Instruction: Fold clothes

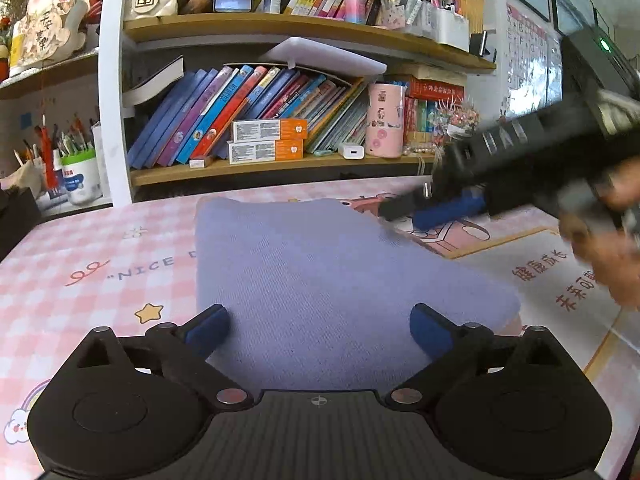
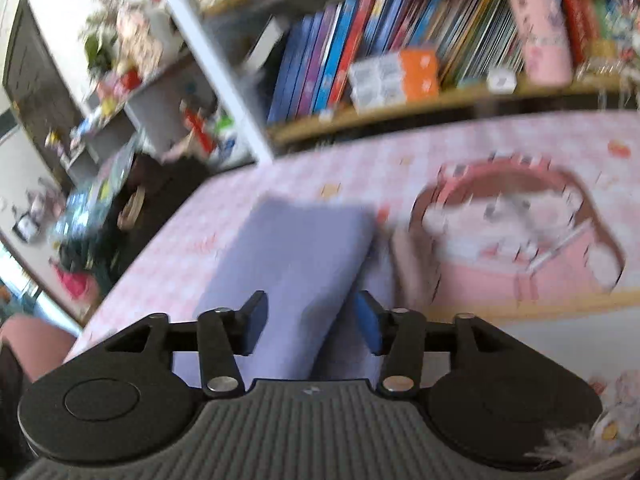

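A lavender garment [image 1: 320, 276] is observed laid flat on the pink checked worktop [image 1: 80, 264] before a bookshelf [image 1: 280, 168], with the left gripper [image 1: 320, 330] held over its near edge, jaws wide apart, and the right gripper [image 2: 308, 326] likewise positioned with jaws apart and empty.

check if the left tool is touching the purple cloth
Cannot tell. The left wrist view shows the left tool open above the purple cloth, but looking down along the fingers, no contact or gap shows plainly.
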Motion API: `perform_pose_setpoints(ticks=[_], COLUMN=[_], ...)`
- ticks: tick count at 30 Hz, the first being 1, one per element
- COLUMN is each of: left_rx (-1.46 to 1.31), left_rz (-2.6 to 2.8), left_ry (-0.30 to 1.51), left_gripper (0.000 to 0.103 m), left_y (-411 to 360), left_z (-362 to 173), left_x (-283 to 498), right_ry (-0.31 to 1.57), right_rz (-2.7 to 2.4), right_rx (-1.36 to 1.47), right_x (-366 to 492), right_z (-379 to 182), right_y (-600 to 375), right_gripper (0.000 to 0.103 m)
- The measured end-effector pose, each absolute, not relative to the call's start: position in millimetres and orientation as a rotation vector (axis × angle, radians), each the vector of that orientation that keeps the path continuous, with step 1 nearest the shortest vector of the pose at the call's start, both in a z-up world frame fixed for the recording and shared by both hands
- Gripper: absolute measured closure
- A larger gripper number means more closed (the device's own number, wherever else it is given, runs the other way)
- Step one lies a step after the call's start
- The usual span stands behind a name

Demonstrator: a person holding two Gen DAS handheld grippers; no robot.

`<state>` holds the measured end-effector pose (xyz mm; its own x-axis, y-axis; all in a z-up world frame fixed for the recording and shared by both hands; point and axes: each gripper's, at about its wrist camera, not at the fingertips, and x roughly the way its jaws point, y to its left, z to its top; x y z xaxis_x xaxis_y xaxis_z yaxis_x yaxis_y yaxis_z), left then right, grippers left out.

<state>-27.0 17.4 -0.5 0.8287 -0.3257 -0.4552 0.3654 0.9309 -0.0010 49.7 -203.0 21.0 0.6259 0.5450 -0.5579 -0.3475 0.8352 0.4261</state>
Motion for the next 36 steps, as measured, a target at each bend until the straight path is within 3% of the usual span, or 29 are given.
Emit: perform_pose_setpoints(ticks=[1, 4, 10, 18, 19, 21, 22, 23, 28, 36], left_rx=[0.095, 0.108, -0.017, -0.159, -0.161, -0.124, -0.09, -0.059, 0.018, -0.059], left_rz=[-0.364, -0.357, -0.395, -0.368, -0.363, -0.336, -0.316, -0.305, -0.322, -0.347], left_ry=[0.468, 0.466, 0.455, 0.477, 0.473, 0.463, 0.443, 0.421, 0.395, 0.5], left_gripper=[0.004, 0.004, 0.0, 0.0, 0.0, 0.0, 0.0, 0.0, 0.0, 0.0], left_y=[16.3, 14.2, 34.0, 57.2, 58.2, 54.8, 51.2, 47.5, 35.7, 49.7], left_z=[-0.6, -1.3, -1.8, -6.8, -6.6, -4.7, -2.5, 0.8, 18.4, 8.3], left_x=[-27.1, -27.2, -23.2, -15.0, -15.8, -19.0, -22.5, -25.6, -26.0, 1.5], right_ry=[0.745, 0.756, 0.539, 0.686, 0.683, 0.645, 0.624, 0.614, 0.729, 0.845], right_rz=[0.527, 0.543, 0.623, 0.481, 0.479, 0.449, 0.428, 0.417, 0.409, 0.432], right_rx=[0.288, 0.265, 0.196, 0.204, 0.203, 0.161, 0.14, 0.142, 0.237, 0.327], right_x=[46.8, 40.1, -9.2, 22.7, 22.7, 15.5, 11.8, 12.5, 33.4, 41.6], right_z=[15.4, 3.7, 42.6, -11.4, -9.6, -0.1, 4.3, 7.2, 1.3, -9.7], right_y=[-199.8, -187.5, -191.2, -207.0, -207.0, -207.6, -209.2, -213.2, -230.9, -240.9], right_gripper=[0.053, 0.092, 0.093, 0.092, 0.088, 0.07, 0.053, 0.042, 0.038, 0.032])
